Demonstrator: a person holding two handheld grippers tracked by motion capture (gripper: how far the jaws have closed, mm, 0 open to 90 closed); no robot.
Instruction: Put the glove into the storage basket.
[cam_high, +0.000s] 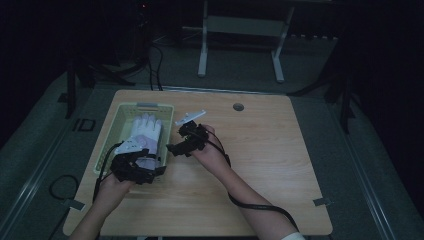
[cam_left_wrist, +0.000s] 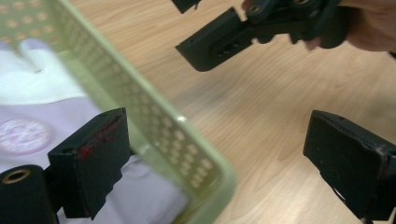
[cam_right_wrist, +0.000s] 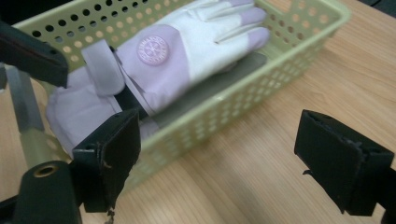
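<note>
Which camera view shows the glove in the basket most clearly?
The right gripper view: the white and lilac glove lies in full, with its round emblem and strap, inside the green basket. The high view shows it small and dim; the left gripper view shows a blurred part behind the basket wall.

Dim lab: bare table (cam_high: 280, 165), floor cables (cam_high: 155, 60)

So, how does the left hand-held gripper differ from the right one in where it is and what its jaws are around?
The left hand-held gripper sits at the near corner of the green basket, its open jaws straddling the basket wall; the right hand-held gripper is beside the basket over the bare wooden table, open around nothing. The left one has one jaw above the white and lilac glove; the right one only faces it. Both are black and open.
</note>
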